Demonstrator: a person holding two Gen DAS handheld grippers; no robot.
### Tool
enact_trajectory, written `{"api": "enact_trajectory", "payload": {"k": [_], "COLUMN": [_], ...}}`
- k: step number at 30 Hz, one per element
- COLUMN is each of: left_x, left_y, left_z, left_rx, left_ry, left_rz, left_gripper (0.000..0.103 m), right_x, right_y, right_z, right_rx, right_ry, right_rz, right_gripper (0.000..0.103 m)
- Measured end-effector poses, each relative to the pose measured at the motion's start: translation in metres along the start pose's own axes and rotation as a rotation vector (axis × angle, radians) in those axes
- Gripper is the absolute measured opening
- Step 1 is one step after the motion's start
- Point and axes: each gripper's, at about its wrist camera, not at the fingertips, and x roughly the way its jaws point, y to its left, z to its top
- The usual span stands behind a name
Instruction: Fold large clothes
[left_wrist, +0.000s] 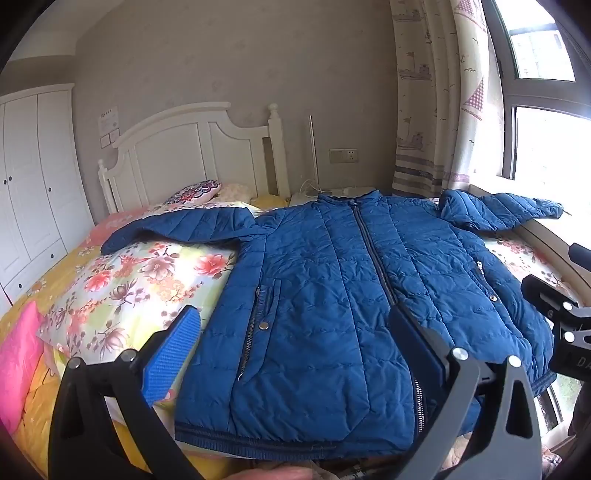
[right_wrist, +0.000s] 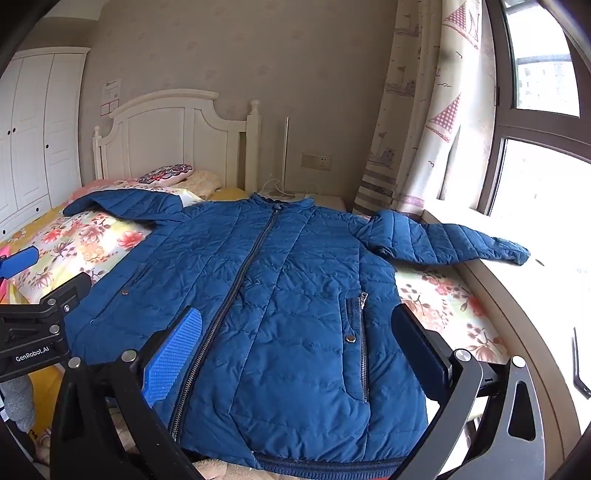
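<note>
Jacket (left_wrist: 332, 295) first: it is a big blue puffy one, and it lies flat on the bed (left_wrist: 48, 288), front up, zipped shut, with its collar toward the white headboard (left_wrist: 192, 155) and its hem toward me. It rests partly on a flowery pillow (left_wrist: 140, 284). One sleeve (left_wrist: 177, 225) stretches out toward the wardrobe side, and the other sleeve (right_wrist: 450, 240) reaches onto the windowsill (right_wrist: 517, 302). I think no fold has been made yet, so I am at the very start: the jacket is spread out and ready. My left gripper (left_wrist: 295, 332) hangs just over the hem on the left half of the jacket, with its fingers wide apart and nothing between them. My right gripper (right_wrist: 295, 332) hangs over the right half, and its fingers are wide apart and empty too. For the next move I think I should go for a sleeve and bring it across the chest, so I need to reach far out, pinch the puffy cloth near the cuff and lift it clear so it does not drag. The stuffing looks slippery and springy, so I guess it may slide out or pop back open. As for things that hold other things, I only see the jacket's two zip pockets (right_wrist: 356, 332); I cannot tell what is in them.
</note>
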Motion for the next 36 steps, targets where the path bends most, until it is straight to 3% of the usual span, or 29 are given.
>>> {"api": "enact_trajectory", "payload": {"k": [36], "left_x": [0.0010], "left_y": [0.0046], "left_z": [0.0001], "left_rx": [-0.020], "left_ry": [0.006], "left_rz": [-0.009], "left_gripper": [0.101], "right_x": [-0.0027], "right_y": [0.0018], "right_z": [0.0011], "right_rx": [-0.007], "right_ry": [-0.008], "right_rz": [0.021], "right_gripper": [0.098]}}
